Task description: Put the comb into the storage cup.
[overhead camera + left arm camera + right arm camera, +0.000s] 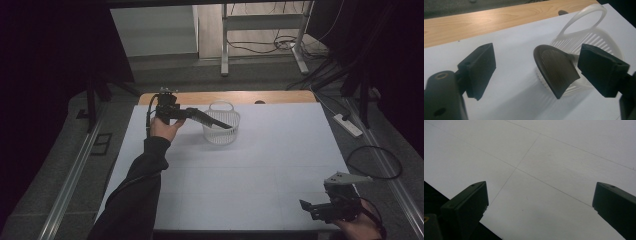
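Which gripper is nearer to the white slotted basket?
Left. The left gripper reaches over the white slotted basket, jaws open. The right gripper rests apart at the table's near right corner, jaws open.

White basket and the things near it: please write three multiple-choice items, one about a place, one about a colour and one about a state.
1. Where is the dark ribbed piece?
A. On the wooden table edge
B. At the white basket, between the left claw's jaws
C. Under the right claw

2. What colour is the basket?
A. White
B. Red
C. Black

3. In what state is the left claw?
A. Shut on the basket handle
B. Shut on the ribbed piece
C. Open

Answers: 
1 B, the left gripper view shows the piece against the basket, with one jaw on each side. 
2 A, its slotted wall and handle are white. 
3 C, there is a gap between both pads and the piece.
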A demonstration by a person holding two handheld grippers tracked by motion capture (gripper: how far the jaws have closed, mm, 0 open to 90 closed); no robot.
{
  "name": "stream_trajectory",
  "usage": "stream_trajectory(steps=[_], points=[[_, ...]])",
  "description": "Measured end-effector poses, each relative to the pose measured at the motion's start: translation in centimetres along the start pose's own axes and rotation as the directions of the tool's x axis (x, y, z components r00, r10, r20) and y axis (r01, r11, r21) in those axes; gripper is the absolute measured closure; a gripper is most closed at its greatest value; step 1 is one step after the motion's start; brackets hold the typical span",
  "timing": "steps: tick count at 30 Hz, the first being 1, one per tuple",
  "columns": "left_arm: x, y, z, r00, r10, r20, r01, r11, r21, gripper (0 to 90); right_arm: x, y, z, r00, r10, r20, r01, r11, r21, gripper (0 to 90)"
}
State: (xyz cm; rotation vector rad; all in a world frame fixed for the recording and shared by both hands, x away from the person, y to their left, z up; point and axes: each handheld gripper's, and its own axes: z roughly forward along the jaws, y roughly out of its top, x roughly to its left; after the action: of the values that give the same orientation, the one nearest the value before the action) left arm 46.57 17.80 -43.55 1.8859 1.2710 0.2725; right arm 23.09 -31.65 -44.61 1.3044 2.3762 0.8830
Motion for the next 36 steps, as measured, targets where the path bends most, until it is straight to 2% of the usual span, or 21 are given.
stream_trajectory(steps=[6, 7, 8, 13, 26, 36], points=[[-0.2, -0.1, -0.6, 0.9997, 0.026, -0.002, -0.026, 0.9997, 0.005, 8.4, -0.1, 0.0, 0.0, 1.0, 0.006, -0.002, -0.006, 1.0, 0.0, 0.0], [-0.3, -0.1, -0.7, 0.9989, 0.045, -0.012, -0.045, 0.9989, 0.013, 8.0, -0.1, 0.0, 0.0, 1.0, 0.006, -0.003, -0.006, 1.0, 0.001, 0.0], [-0.3, -0.1, -0.7, 0.9989, 0.045, -0.012, -0.045, 0.9989, 0.013, 7.2, -0.1, 0.0, 0.0, 1.0, 0.006, -0.003, -0.006, 1.0, 0.001, 0.0], [-0.6, -0.3, -1.5, 0.9944, 0.101, -0.031, -0.101, 0.9945, 0.03, 4.3, -0.1, 0.0, 0.0, 1.0, 0.006, -0.005, -0.006, 1.0, 0.003, 0.0], [-0.3, -0.9, -2.9, 0.9918, 0.123, -0.035, -0.122, 0.9922, 0.023, 0.8, -0.1, 0.0, 0.0, 0.9999, 0.008, -0.009, -0.008, 1.0, 0.005, 0.0], [-0.6, -1.8, -3.8, 0.9911, 0.132, -0.018, -0.132, 0.9912, 0.005, 0.0, -0.1, 0.0, 0.0, 1.0, 0.007, -0.007, -0.007, 1.0, 0.004, 0.0]])
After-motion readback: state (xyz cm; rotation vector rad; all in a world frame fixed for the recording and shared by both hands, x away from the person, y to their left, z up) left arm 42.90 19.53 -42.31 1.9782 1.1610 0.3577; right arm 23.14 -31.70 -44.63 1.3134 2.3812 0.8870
